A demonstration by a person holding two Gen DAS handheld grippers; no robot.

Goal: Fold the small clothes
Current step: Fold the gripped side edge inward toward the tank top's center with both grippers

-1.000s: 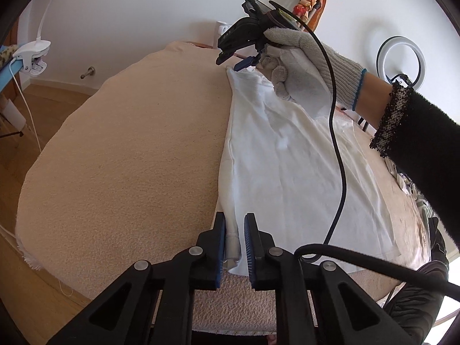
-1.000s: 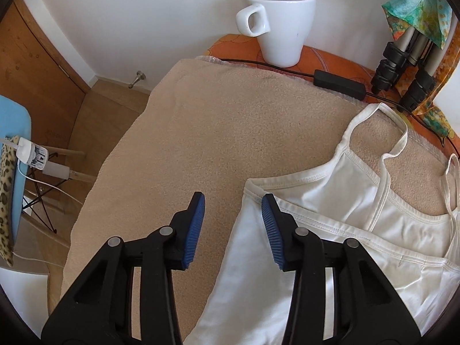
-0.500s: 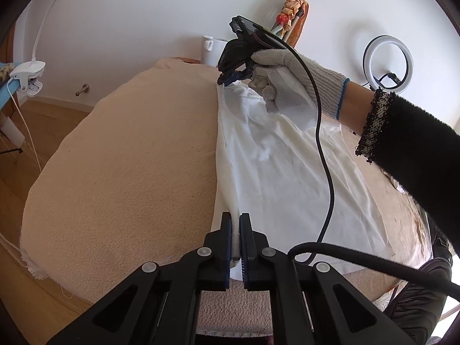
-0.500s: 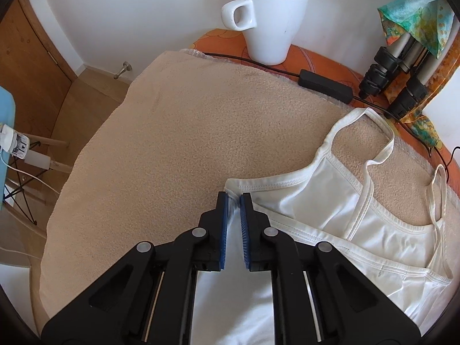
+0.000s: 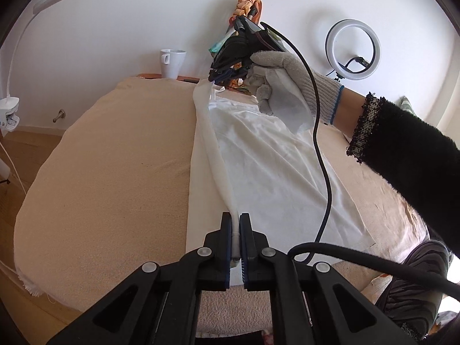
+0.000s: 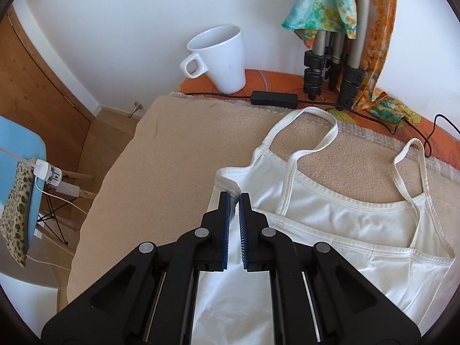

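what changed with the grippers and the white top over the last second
Both grippers closed on the white camisole's side edge: the left gripper at the hem end, the right gripper near the strap end. They have since raised that edge off the beige blanket into a taut ridge. The mug stayed put.

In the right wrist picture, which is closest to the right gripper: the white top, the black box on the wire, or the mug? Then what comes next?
Nearest to farthest from the right gripper:
1. White top, pinched in the jaws.
2. Black box on the wire, beyond the blanket edge.
3. Mug, at the wall, slightly left.
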